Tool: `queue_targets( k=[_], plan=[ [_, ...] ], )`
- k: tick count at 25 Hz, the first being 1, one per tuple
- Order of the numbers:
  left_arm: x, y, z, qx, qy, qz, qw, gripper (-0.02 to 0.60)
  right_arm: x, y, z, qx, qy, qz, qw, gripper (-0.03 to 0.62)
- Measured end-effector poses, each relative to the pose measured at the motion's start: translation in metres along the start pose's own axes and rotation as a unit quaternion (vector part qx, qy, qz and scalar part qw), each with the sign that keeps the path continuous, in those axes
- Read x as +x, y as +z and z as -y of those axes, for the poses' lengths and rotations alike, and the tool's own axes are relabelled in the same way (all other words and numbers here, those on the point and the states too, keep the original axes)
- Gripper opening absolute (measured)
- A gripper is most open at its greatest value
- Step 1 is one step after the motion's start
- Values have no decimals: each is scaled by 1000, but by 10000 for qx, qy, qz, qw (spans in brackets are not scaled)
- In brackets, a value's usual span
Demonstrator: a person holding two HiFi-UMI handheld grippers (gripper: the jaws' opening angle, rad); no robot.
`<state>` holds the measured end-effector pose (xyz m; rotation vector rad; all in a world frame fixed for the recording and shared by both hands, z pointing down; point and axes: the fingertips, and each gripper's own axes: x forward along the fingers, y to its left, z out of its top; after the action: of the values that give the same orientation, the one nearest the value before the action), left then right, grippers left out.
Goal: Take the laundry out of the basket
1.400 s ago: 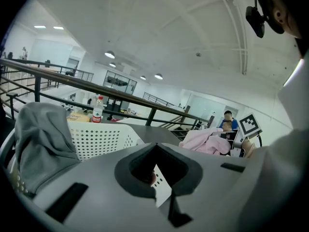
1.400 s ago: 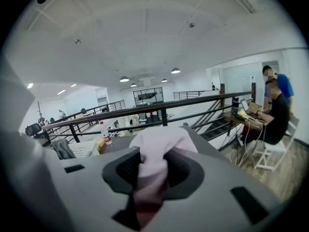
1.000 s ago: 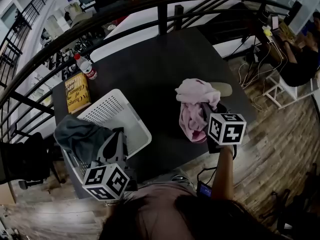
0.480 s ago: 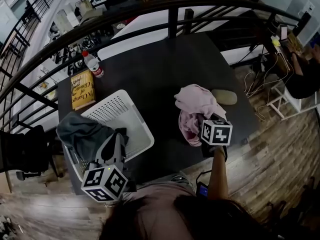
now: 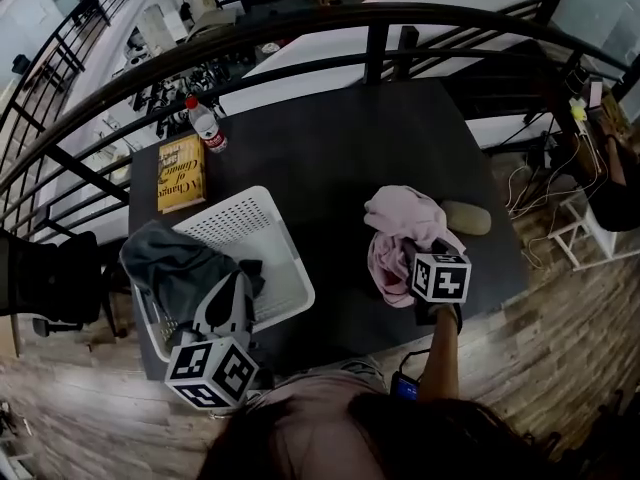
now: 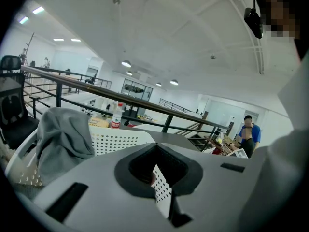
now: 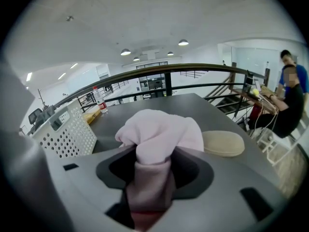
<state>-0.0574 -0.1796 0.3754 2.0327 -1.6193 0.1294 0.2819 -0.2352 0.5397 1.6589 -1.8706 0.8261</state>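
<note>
Left hand-held gripper clamps the basket rim. Right hand-held gripper jaws, just opening, stand half apart around the pink cloth near the worktop right edge.

Grey left tool and right tool bear black-and-white marker cubes.

The basket stood at the near left corner of the table. One garment was draped over the basket's left rim and hung partly inside it. Behind the basket lay a book, and a bottle stood upright just behind the book, near the table's far left edge. A second garment lay heaped on the table, well to the right of the basket, with a pad just beside it on its right. A railing ran behind the table.
</note>
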Motion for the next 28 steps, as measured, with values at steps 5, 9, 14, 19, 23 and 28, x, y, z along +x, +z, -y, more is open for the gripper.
queue_targets(
  k=[5, 9, 14, 19, 23, 28],
  plan=[
    [1, -3, -7, -89, 164, 14, 9998, -2, 6, 6, 2, 49, 98, -13, 9999, 218],
    [4, -3, -8, -102, 124, 48, 9999, -2, 2, 11, 2, 94, 119, -35, 9999, 251],
    [9, -1, -8, -25, -79, 11, 10000, -2, -14, 13, 4, 108, -173, 63, 9998, 258],
    [4, 4, -10, 3, -315, 26, 9995, -2, -39, 12, 0, 229, -390, 309, 9985, 256],
    [-7, 2, -18, 26, -438, -6, 9990, -2, -57, 9, -8, 351, -534, 494, 9967, 244],
    [-25, 1, -33, 42, -504, 14, 9987, -2, -80, 13, -24, 402, -679, 788, 9938, 178]
  ],
)
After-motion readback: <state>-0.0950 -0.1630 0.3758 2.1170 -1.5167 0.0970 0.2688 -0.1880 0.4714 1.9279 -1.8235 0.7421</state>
